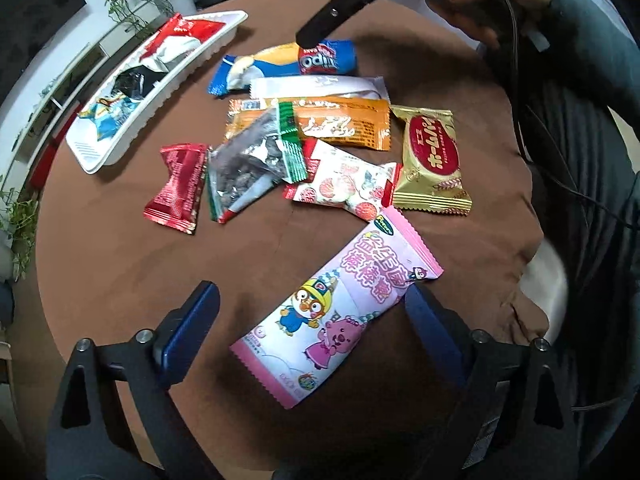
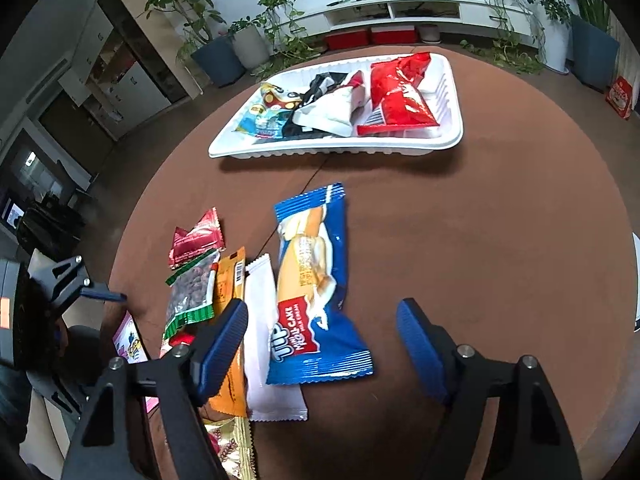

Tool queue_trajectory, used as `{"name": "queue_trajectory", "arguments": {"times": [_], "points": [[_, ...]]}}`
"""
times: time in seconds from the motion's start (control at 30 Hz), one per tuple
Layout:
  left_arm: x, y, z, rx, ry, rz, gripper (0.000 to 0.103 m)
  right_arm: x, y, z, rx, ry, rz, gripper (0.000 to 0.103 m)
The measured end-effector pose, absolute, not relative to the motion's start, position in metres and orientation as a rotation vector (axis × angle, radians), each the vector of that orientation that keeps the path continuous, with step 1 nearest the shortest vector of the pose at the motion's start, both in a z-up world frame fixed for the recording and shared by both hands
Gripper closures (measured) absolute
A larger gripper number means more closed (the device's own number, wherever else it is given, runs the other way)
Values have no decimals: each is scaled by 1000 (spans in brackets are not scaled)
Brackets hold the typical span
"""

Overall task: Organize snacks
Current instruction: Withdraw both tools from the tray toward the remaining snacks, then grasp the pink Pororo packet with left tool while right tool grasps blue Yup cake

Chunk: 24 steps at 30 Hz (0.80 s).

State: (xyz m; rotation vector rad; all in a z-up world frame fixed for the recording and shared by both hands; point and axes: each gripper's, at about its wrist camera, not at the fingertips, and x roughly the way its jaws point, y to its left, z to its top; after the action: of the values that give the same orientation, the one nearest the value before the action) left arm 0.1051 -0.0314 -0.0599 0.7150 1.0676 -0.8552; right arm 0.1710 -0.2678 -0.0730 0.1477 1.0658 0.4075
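Several snack packets lie on a round brown table point(image 1: 120, 260). My left gripper point(image 1: 312, 304) is open, its jaws on either side of a pink cartoon packet point(image 1: 340, 316). My right gripper point(image 2: 322, 330) is open above a blue Tipo cake packet point(image 2: 316, 292); in the left wrist view that packet point(image 1: 280, 66) lies under the right gripper's finger point(image 1: 328, 20). A white tray point(image 2: 452, 128) at the far side holds a red packet point(image 2: 400, 96), a black and white packet point(image 2: 328, 108) and a blue packet point(image 2: 268, 116).
Between the grippers lie a white packet point(image 1: 320, 86), an orange packet point(image 1: 340, 124), a gold packet point(image 1: 434, 160), a clear green-edged bag point(image 1: 252, 160), a small red packet point(image 1: 178, 188) and a white floral packet point(image 1: 344, 184). Plants and a low shelf stand beyond the table.
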Motion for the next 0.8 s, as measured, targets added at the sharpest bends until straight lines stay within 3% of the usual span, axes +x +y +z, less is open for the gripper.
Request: {"name": "queue_trajectory", "arguments": {"times": [0.47,0.53,0.8], "points": [[141,-35,-87,721,1201,-984,10,174,-262,-78,119,1103,429,23],[141,-34,-86,735,1198,-1013,14,176,-261,-79,104,1112,433,23],[141,-39,-89,798,1116,-1050,14,191,-246,-74,-30,1139,444,23]]}}
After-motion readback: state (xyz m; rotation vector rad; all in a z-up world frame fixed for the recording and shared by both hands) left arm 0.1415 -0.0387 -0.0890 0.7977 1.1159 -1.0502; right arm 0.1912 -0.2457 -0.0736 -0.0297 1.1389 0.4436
